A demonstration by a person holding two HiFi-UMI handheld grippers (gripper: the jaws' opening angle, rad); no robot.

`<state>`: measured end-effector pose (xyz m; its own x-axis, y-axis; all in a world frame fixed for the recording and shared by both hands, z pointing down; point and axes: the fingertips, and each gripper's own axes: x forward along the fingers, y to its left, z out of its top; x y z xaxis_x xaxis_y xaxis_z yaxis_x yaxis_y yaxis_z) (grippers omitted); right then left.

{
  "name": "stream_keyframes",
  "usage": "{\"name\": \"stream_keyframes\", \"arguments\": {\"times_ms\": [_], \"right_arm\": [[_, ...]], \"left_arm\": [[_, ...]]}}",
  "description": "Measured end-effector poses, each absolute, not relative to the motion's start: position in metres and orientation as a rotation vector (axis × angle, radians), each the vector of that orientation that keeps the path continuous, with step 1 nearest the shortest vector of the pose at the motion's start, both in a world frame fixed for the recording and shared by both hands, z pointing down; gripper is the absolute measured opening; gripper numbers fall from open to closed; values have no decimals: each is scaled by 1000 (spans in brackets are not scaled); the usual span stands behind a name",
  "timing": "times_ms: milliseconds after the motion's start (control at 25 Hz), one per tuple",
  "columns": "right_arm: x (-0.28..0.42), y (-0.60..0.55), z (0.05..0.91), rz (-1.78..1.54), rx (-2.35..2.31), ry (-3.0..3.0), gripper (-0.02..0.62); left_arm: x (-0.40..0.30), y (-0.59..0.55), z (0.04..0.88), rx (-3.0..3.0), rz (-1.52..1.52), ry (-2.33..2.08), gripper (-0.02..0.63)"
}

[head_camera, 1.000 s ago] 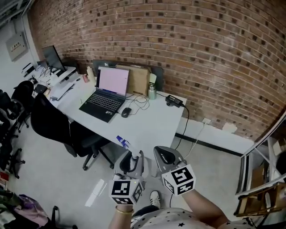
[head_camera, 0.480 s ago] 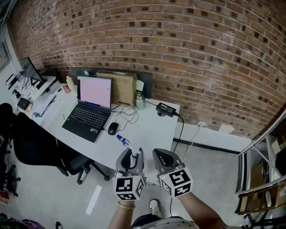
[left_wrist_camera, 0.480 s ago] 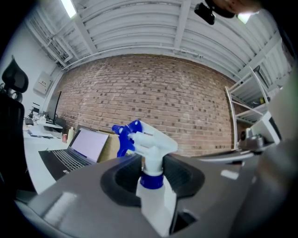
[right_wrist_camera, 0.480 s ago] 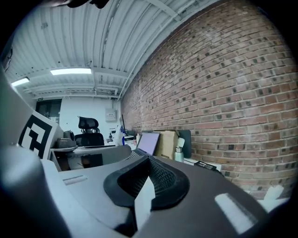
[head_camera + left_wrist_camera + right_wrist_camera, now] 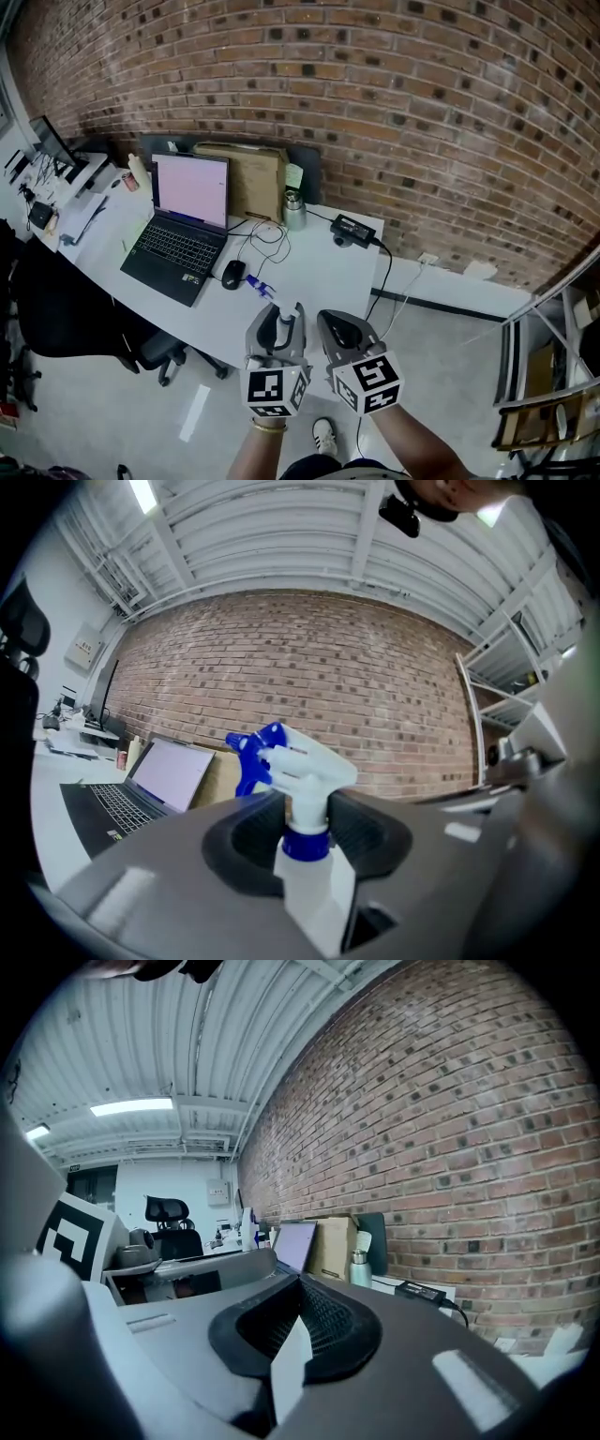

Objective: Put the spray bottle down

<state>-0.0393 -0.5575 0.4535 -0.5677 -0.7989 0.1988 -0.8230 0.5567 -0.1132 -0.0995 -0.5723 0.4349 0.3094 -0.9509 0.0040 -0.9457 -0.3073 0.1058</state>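
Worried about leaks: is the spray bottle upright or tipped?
Upright: the spray bottle stands clamped in the left gripper, trigger head on top.

White spray bottle with blue nozzle and blue collar, upright, its neck gripped between the jaws of the left gripper, held in the air, nozzle pointing left.

The grey left claw and right claw each carried black ribbed pads and a white cube printed with black square markers, while a thin gold bangle ringed the left wrist.
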Motion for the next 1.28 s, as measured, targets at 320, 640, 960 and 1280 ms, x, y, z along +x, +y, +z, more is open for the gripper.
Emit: {"name": "stream_keyframes", "arguments": {"times_ms": [320,640,960,1280], "right_arm": [[-45,-553,456,312,1369,-2669,-2],[-44,-533,456,300,1356,-2660,-2],[-39,-500,442,264,1366,-2663,-2],[-36,-438,439,227,1373,-2673,-2]], "left_arm": [[-97,-571,437,2466,-12,-1797,142],[-99,-561,443,2454,80,-1776,241],[-101,-515,430,2451,30,-1726,192],[-111,-437,428,2378,86,-1796,9]]}}
